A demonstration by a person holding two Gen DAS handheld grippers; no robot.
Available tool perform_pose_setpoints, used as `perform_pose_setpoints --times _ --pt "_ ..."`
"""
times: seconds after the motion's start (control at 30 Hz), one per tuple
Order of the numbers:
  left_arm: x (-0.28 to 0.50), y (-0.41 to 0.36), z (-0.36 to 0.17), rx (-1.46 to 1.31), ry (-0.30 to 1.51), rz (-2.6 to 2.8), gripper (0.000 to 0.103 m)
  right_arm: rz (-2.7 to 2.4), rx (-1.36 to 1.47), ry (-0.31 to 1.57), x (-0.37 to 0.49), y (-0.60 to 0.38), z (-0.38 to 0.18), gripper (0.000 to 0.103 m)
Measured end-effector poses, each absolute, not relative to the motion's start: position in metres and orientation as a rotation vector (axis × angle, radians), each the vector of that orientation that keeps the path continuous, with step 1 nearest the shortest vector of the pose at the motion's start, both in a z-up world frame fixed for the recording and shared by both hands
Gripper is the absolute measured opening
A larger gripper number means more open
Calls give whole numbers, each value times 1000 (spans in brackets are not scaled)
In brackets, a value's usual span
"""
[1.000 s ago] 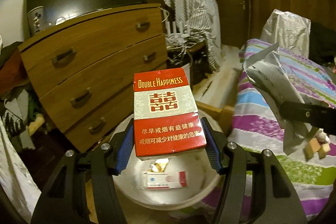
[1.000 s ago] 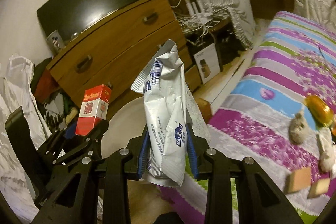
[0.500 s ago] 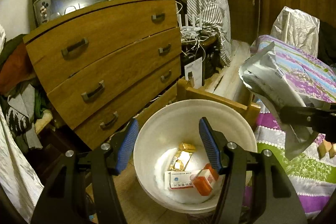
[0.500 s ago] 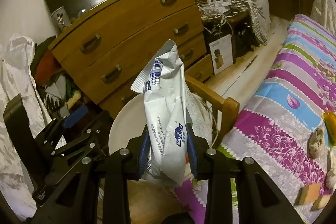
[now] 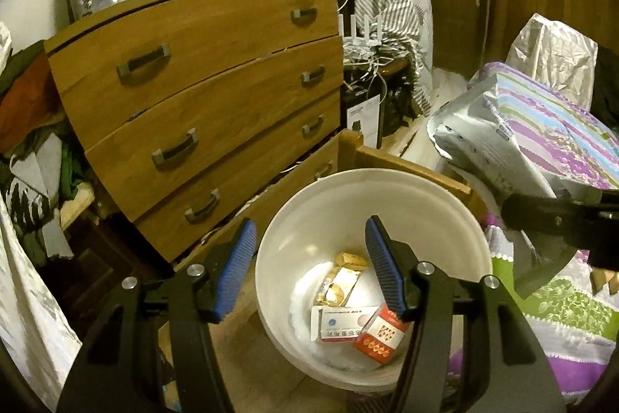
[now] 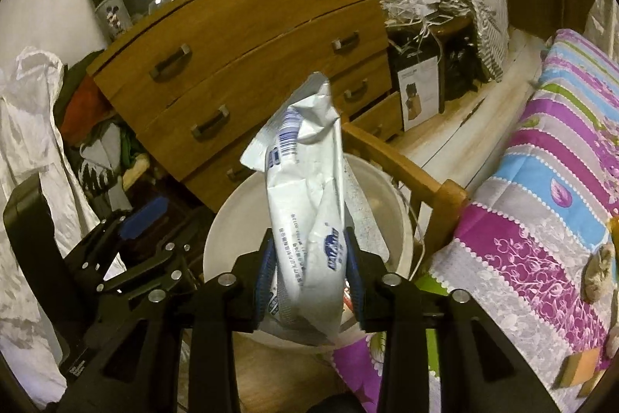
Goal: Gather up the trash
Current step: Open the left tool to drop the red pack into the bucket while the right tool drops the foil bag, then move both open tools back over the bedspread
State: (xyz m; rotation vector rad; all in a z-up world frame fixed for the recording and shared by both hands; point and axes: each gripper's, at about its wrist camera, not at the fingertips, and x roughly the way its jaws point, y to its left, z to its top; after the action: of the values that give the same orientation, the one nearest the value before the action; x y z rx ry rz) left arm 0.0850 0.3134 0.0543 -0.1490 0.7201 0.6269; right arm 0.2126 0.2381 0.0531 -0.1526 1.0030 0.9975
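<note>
Hovering over the round white plastic bin (image 5: 387,204), the left gripper (image 5: 309,266) has its blue-padded jaws spread wide with nothing between them. Down in the bin sits a red cardboard cigarette pack (image 5: 381,333), tilted and touching a flat white medicine box with a blue logo (image 5: 342,324), and some crumpled gold foil wrappers (image 5: 340,283) lie just behind those. The right gripper (image 6: 309,279) is pinching a crinkled white-and-silver plastic pouch with blue print (image 6: 309,188), which stands upright between its pads right above the bin's rim (image 6: 216,231); from the left camera that same pouch (image 5: 487,149) shows up off to the right. The bin is wedged between a brown wooden three-drawer dresser (image 5: 201,72) and a bed with a striped purple, blue and green quilt (image 6: 541,180), next to the wooden bed frame corner (image 6: 437,188).
</note>
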Motion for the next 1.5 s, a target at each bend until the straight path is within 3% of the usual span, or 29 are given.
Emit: perform_pose_setpoints --times 0.03,0.07,0.17,0.83,0.97,1.5 --pt "85 314 53 -151 725 630 57 981 -151 1000 214 238 52 56" --pt "85 315 52 -154 729 631 58 975 -150 997 216 239 50 58" --pt "84 317 48 -150 728 645 64 976 -144 1002 218 238 46 58" --pt "87 311 42 -110 732 657 67 965 -185 929 210 229 49 58" --pt "87 304 43 -89 718 673 72 950 -170 891 207 221 54 58" --pt "85 260 47 -155 667 648 83 768 -116 571 179 127 64 58"
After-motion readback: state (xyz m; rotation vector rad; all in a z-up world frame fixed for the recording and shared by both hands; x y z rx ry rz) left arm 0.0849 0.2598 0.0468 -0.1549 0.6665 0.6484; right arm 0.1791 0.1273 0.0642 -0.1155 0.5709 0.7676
